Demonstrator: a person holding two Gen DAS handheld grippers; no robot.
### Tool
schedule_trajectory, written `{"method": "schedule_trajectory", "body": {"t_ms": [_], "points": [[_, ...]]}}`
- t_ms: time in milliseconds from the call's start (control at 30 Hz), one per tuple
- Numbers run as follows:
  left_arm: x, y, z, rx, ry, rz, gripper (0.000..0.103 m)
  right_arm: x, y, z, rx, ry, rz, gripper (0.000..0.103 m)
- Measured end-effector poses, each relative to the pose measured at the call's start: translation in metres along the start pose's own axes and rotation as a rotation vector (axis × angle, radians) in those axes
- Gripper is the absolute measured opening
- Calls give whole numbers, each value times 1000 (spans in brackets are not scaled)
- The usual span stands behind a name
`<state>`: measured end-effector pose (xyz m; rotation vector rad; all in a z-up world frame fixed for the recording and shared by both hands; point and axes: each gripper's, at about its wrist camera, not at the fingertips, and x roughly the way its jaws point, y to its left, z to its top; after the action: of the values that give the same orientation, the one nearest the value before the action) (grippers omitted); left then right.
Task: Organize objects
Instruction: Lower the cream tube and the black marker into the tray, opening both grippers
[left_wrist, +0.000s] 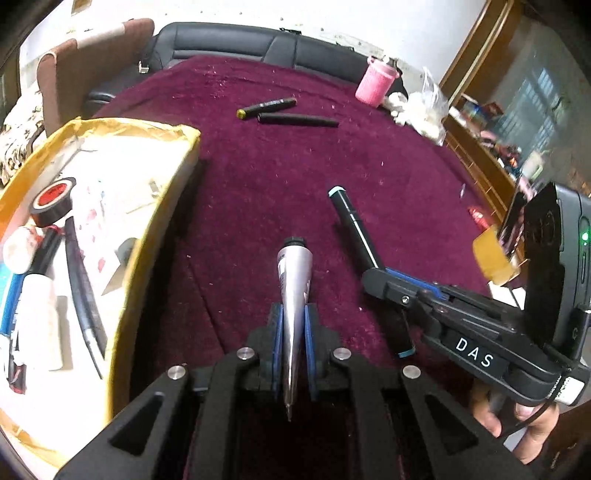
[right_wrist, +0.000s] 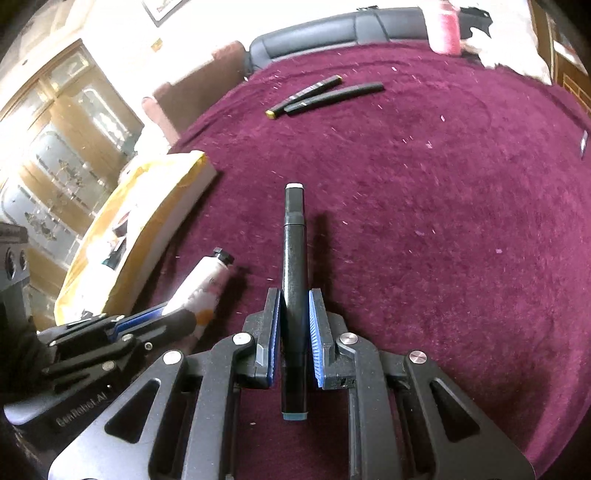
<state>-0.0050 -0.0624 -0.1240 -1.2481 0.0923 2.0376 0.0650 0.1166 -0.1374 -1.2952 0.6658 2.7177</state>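
Left gripper (left_wrist: 293, 325) clenched a silver tube (left_wrist: 293, 273), its long axis pointing up-frame; the yellow-rimmed box (left_wrist: 192, 147) lay at its left, nearer this hand than the right gripper (right_wrist: 293, 325), which clasped a black marker (right_wrist: 294, 258)

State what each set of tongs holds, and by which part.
Left tongs: tube, gripped near its flat crimped end. Right tongs: black marker, gripped around mid-barrel.
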Motion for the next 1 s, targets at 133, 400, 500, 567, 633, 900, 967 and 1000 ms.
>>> {"method": "schedule_trajectory", "body": {"t_ms": [133,400,500,567,633,900,967,1000], "points": [[-24,16,7,-56,-3,-58,9,-9,20,7,-36,-16,38,15],[-78,82,22,-210,-92,1,9,-9,70,25,-101,-24,127,15],[-79,107,18,-268,-107,50,9,-1,88,32,-131,-14,145,15],[-70,125,14,-323,-80,56,9,5,100,35,-153,-7,152,15],[-63,134,11,-358,-65,50,9,10,108,36,-165,1,160,15],[-51,135,3,-372,-76,101,9,34,138,39,-210,44,163,15],[-54,138,1,-368,-84,100,9,40,143,40,-228,49,154,15],[-55,139,1,-369,-87,107,9,43,144,41,-234,52,148,15]]}}
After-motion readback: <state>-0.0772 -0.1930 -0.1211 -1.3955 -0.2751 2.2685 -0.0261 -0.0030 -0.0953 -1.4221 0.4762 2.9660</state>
